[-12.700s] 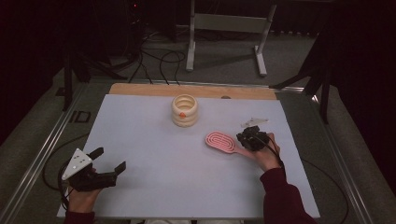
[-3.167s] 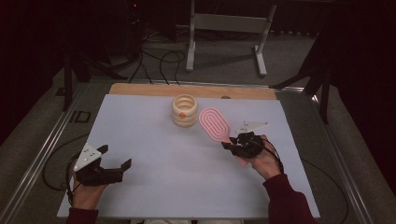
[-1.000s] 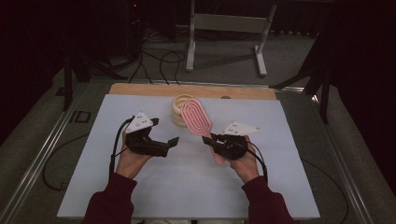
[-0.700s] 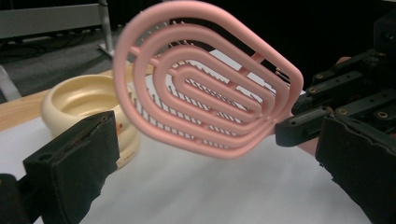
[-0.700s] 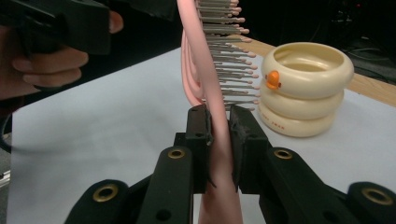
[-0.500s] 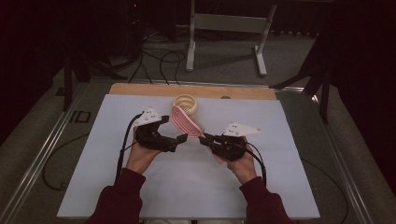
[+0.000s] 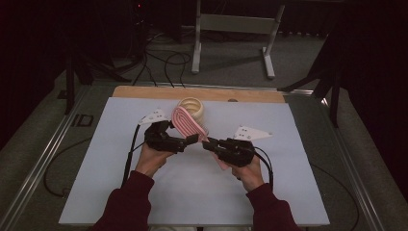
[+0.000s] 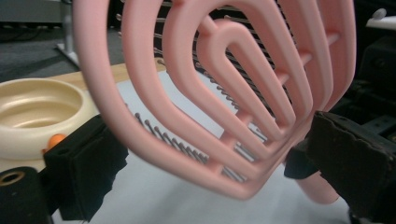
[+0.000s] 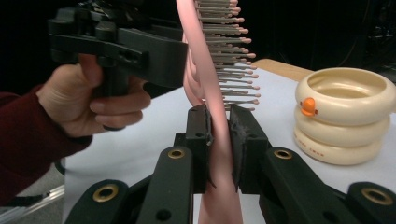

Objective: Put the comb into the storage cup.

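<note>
right gripper: my jaws are clamped on the pink brush at its neck, just below the head. In the right gripper view both pads press flat on the pink stem, no gap.
left gripper: jaws spread wide, one each side of the brush head's lower edge. In the left gripper view the left pad sits apart from the frame; the right pad is at the frame's edge, and I can't tell if it touches. Not gripping.
pink brush: off the table, held up between my two grippers at mid-table. Head tilts up and away toward the far side; handle end runs down past my right gripper toward me.
brush head: open looped frame, nested pink arches, metal bristles with pink tips pointing off the far face.
bristles: in the right gripper view they point right, toward the cream rings.
cream rings: stacked ring-shaped piece, small orange knob on its side, sitting on the white mat just behind the brush head. Touching the brush or not, can't tell from above.
white mat: covers most of the table; wooden strip shows along its far edge.
hands: left hand and right hand both around mid-table, close together, maroon sleeves coming in from the bottom.
</note>
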Tool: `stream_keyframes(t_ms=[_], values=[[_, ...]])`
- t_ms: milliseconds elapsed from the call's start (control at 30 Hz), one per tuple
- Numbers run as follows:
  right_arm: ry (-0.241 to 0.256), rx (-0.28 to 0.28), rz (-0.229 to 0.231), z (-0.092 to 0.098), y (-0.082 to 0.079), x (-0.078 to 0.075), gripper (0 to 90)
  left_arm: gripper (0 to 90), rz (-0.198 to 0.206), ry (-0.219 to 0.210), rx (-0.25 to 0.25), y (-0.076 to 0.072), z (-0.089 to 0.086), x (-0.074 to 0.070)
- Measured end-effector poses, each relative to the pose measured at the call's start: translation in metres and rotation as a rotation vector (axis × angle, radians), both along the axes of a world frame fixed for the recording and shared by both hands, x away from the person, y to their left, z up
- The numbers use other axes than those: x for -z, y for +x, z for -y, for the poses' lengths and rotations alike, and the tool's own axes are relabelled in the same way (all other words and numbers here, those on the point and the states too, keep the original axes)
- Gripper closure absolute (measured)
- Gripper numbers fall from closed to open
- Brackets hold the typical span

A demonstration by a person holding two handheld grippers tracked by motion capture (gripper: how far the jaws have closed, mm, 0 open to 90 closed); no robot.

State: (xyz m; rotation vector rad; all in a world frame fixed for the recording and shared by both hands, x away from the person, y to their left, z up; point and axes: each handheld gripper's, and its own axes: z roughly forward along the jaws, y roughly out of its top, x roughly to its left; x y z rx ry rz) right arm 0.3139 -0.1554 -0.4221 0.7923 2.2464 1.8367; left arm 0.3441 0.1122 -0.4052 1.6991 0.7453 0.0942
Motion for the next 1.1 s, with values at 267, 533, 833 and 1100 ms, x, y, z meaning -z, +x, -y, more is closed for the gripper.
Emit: stream_keyframes(t_ms=[267,533,833,1100], values=[[0.074,-0.072,-0.027,0.002,0.001,0.000,79.4,21.1,0.010,-0.058,0.081,-0.001,0.000,-0.003],[0.065,-0.100,-0.069,0.003,0.006,0.003,79.2,43.6,0.046,-0.060,0.145,-0.004,0.002,-0.004],[0.042,-0.127,-0.089,0.002,0.008,0.004,78.4,48.8,0.050,-0.060,0.150,-0.005,0.004,-0.005],[-0.013,-0.132,-0.095,-0.001,0.009,0.006,75.8,63.1,0.076,-0.100,0.170,-0.009,0.006,-0.012]])
